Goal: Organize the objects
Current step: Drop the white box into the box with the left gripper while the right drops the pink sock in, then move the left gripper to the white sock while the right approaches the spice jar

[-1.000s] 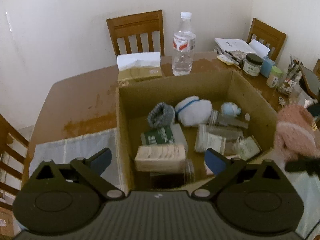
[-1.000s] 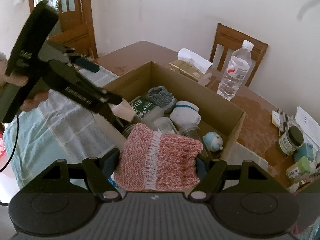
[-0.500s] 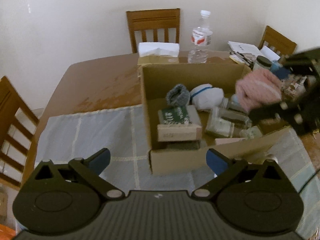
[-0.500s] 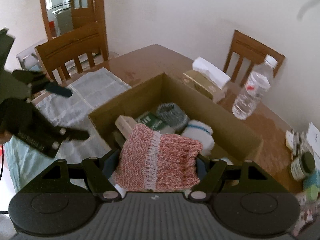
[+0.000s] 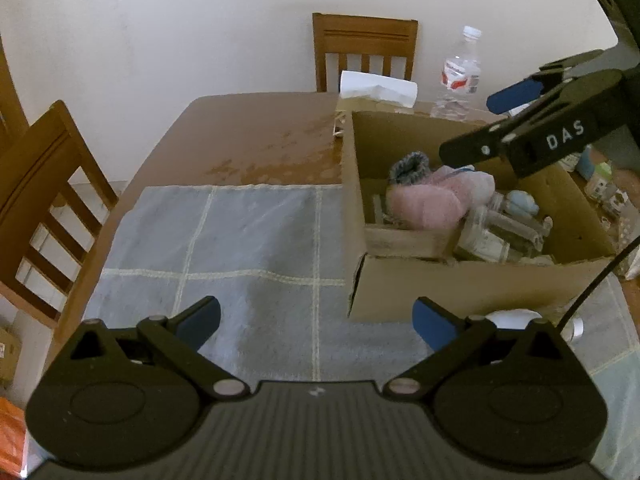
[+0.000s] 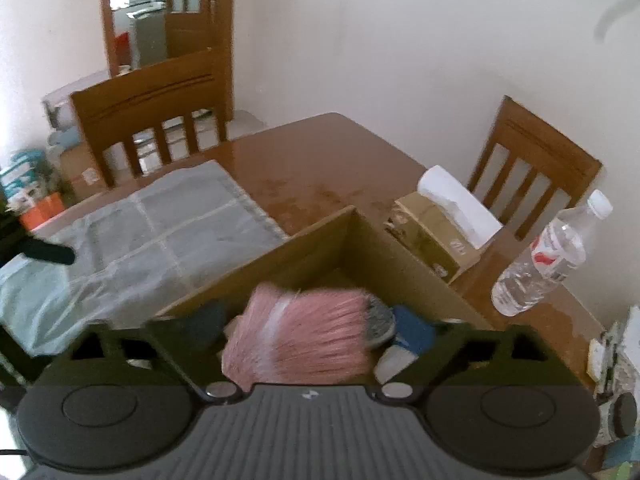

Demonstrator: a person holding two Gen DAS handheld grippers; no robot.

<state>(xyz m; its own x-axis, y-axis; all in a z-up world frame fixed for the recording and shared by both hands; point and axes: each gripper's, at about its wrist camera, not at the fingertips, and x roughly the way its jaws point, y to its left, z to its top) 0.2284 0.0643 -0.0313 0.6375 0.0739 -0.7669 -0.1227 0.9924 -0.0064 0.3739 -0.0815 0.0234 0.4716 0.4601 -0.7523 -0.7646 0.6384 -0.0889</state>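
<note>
Hanging over the cardboard box (image 5: 472,292), the right gripper (image 6: 316,334) has its jaws spread wide; they have just been opening, and the pink knitted sock (image 6: 298,338) shows between them as a motion-blurred streak, apparently free of both pads. From the left wrist view the same sock (image 5: 428,202) lies inside the box, on top of the other contents and below the right gripper's (image 5: 480,124) blue-tipped fingers, which are well above it.

Beside the sock in the box sit a grey rolled sock (image 5: 410,166), a small pale blue figure (image 5: 522,202) and several clear jars (image 5: 492,236); the blur makes it hard to say whether the pink sock touches the grey one.

The left gripper (image 5: 316,318) is also wide open with nothing between its pads, held above the checked grey cloth (image 5: 248,240) that is spread over the near part of the brown table (image 5: 256,132). The box stands on that cloth's right side.

Behind the box are a tissue box (image 6: 434,228) with a white tissue sticking up and, to its right, a clear water bottle (image 6: 548,256) standing upright. Wooden chairs (image 5: 364,54) stand around the table against the white wall.
</note>
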